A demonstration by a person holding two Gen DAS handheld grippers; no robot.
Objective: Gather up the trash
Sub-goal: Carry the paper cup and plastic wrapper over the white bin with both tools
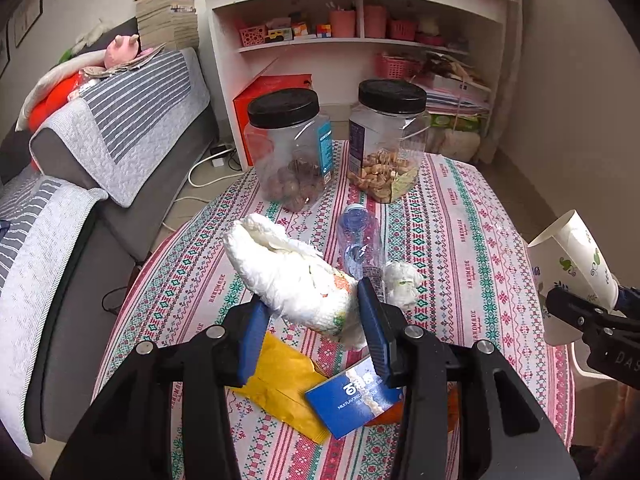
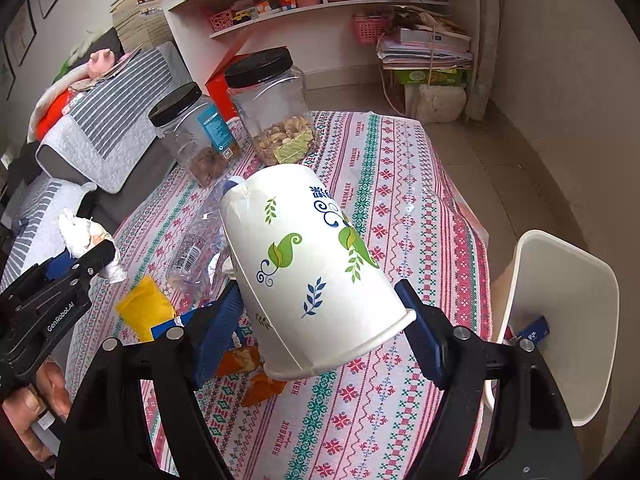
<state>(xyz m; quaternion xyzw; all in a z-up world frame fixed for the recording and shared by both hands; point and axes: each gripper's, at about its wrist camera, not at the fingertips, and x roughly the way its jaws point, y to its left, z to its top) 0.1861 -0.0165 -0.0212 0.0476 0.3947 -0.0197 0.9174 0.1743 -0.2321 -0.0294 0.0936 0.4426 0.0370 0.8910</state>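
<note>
My left gripper (image 1: 310,312) is shut on a crumpled white tissue wad (image 1: 292,276) and holds it above the table; it also shows in the right wrist view (image 2: 86,240). My right gripper (image 2: 320,312) is shut on a white paper cup (image 2: 316,264) with leaf prints, held tilted above the table; the cup also shows in the left wrist view (image 1: 572,264). On the patterned tablecloth (image 1: 460,216) lie a crushed clear bottle (image 1: 360,240), a small tissue ball (image 1: 402,280), a yellow wrapper (image 1: 284,392), a blue packet (image 1: 356,400) and orange scraps (image 2: 260,388).
A white trash bin (image 2: 560,320) stands beside the table's right edge with a blue packet inside. Two black-lidded clear jars (image 1: 292,148) (image 1: 386,140) stand at the table's far side. A sofa (image 1: 100,152) lies left; shelves (image 1: 352,36) stand behind.
</note>
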